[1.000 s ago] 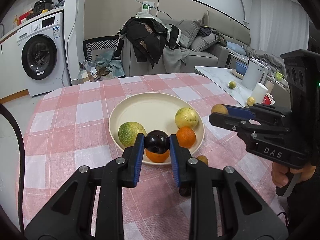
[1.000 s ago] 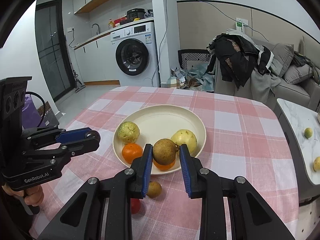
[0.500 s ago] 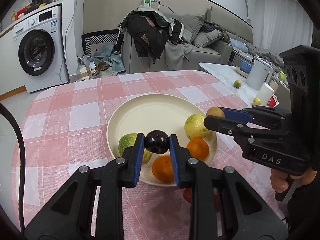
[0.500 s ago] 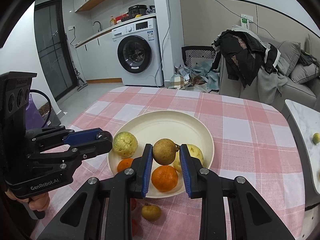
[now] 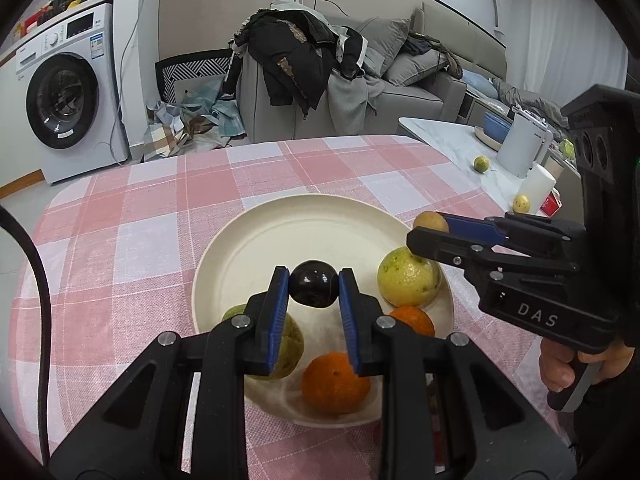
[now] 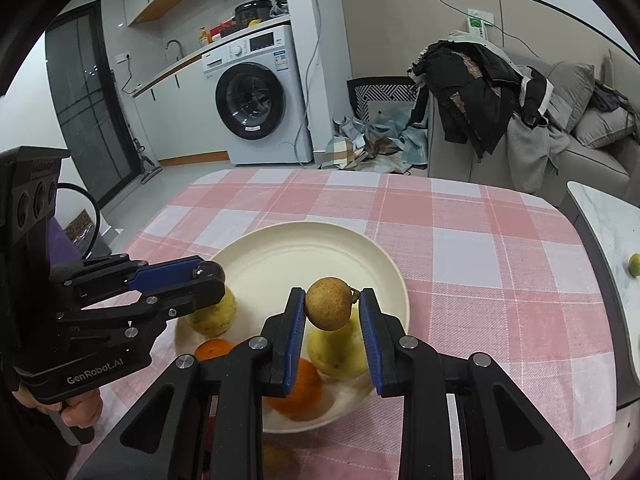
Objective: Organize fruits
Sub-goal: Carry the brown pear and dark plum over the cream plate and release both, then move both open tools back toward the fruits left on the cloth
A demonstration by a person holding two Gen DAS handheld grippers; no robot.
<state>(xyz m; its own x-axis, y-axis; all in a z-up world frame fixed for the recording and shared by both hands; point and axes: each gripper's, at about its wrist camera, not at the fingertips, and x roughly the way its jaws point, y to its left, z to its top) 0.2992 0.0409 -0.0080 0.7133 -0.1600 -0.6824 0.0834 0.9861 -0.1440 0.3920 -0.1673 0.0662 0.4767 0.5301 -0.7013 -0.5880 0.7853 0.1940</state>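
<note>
My left gripper [image 5: 313, 289] is shut on a dark plum [image 5: 313, 289] and hangs over the cream plate [image 5: 304, 220]. From the right wrist view that gripper [image 6: 206, 276] reaches in from the left with the plum [image 6: 211, 271] at its tip. My right gripper [image 6: 329, 309] is shut on a small brown fruit [image 6: 329, 309] above the plate [image 6: 320, 240]; in the left wrist view it [image 5: 432, 224] comes in from the right, holding the brown fruit [image 5: 430, 222]. On the plate lie a yellow-green fruit [image 5: 406, 282], two oranges [image 5: 334, 382] and a green fruit [image 5: 290, 344].
The plate sits on a round table with a pink checked cloth [image 5: 140, 240]. A small fruit [image 6: 276, 458] lies on the cloth near the plate's front rim. A white side table [image 5: 460, 148] with a kettle and loose fruit stands at the right. A washing machine and a sofa stand behind.
Both grippers have moved forward and a little down over the plate, each still carrying its fruit. The plate's fruits now lie lower in both views.
</note>
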